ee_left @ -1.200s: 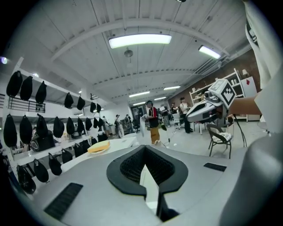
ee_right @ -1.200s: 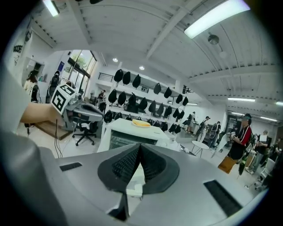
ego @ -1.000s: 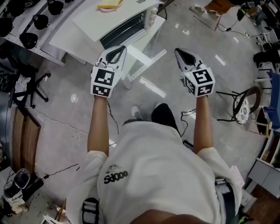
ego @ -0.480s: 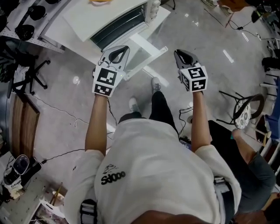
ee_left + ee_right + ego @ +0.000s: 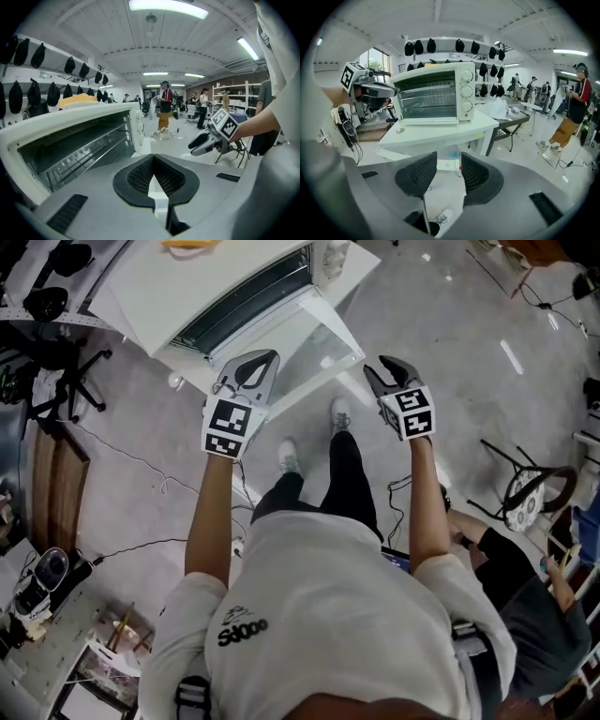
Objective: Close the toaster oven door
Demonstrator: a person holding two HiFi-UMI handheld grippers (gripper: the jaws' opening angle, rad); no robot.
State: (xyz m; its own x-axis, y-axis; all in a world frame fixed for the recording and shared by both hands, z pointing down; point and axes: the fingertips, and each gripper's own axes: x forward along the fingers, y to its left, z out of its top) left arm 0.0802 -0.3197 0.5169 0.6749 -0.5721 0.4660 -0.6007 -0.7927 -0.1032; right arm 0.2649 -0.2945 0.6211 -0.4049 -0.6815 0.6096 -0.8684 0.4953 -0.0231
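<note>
Just one toaster oven, two grippers.

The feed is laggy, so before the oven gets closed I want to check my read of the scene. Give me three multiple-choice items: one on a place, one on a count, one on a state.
1. Where does the toaster oven stand?
A. on the floor
B. on a white table
C. on a wall shelf

2. How many knobs are on its front panel?
A. one
B. three
C. five

3. How is its door?
A. shut
B. folded down, open
C. taken off

Key:
1 B: the right gripper view shows the oven sitting on the tabletop.
2 B: three round knobs sit in a column at the panel's right.
3 B: the head view shows the glass door lying flat in front of the open cavity.
</note>
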